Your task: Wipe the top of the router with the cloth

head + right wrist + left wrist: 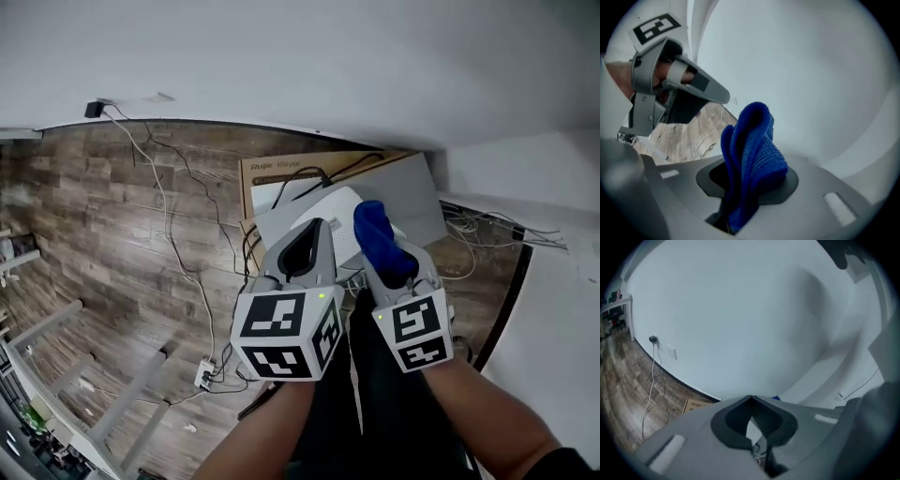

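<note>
Here the right gripper (382, 242) clamps a folded blue knitted cloth (752, 154), which sticks out past its jaw tips. The left gripper (750, 398), just beside it, has its jaws pressed together on nothing. Just beyond both sets of tips sits the white rounded router (339, 208), by a pale grey board (412, 192). Beneath them is a brown wood-plank floor (103, 234) trailed with thin cables (173, 246), and a plain white wall (300, 56) rises past it.

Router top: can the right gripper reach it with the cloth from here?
Probably yes. The right gripper is shut on the cloth, which sticks out past its jaws, and the router lies just beyond, with nothing seen between them.
</note>
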### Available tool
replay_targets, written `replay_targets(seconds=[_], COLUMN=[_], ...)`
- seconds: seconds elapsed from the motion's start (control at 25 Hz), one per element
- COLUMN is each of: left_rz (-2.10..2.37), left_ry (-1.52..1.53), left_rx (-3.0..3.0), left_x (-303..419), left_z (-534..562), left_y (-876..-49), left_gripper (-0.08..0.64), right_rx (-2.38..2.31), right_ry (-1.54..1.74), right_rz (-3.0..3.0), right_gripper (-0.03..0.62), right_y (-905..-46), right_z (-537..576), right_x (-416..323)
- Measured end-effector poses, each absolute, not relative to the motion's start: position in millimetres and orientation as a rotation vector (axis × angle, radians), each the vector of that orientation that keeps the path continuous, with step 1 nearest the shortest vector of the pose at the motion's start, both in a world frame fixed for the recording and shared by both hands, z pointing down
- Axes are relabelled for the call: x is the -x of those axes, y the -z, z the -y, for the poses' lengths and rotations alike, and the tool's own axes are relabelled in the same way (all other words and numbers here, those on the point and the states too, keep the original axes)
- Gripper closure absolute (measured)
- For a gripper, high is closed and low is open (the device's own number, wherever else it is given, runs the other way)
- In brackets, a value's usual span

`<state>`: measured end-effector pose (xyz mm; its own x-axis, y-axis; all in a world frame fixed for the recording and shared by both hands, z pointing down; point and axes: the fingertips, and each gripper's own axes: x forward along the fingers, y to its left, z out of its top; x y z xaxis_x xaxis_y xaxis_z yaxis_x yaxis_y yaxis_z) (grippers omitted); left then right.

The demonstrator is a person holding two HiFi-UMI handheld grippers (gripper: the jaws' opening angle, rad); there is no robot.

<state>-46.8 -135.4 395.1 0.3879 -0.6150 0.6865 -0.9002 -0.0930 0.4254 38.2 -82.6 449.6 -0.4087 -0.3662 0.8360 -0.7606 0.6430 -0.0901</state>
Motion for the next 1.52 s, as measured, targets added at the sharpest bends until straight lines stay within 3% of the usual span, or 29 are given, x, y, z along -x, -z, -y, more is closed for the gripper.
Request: replay_targets(seconds=[0.28, 0.44, 0.6, 0.84, 1.52], left_rz=[1.529, 1.714, 1.856, 1.975, 1.993], left_ry=[-0.249, -0.174, -0.128, -0.071, -0.021], left_rx=[-2.130, -2.291, -2.378, -2.436, -2.456], left_x=[58.1, 71.1, 69.5, 76.8, 100.5], left_z=[198.8, 175.7, 138.5, 119.8, 97.6], left_y=[-167.5, -13.6, 66.6, 114.7, 122.1], left_gripper=[0.560, 0.560, 0.560, 0.560, 0.560], right_rx=[-1.031, -1.115, -1.182, -1.238, -1.259], right_ry=[-0.324, -0.122, 0.047, 0.158, 0.233], right_rz=[2.347, 2.571, 2.731, 2.836, 2.834], right_gripper=[0.448, 0.448, 0.449, 0.456, 0.459], right_y=[-231.1, -59.2, 52.0, 97.1, 113.7], right_z=[169.8, 169.4, 139.8, 121.6, 99.0], right_x=[-12.3, -3.0, 2.6, 17.1, 34.8])
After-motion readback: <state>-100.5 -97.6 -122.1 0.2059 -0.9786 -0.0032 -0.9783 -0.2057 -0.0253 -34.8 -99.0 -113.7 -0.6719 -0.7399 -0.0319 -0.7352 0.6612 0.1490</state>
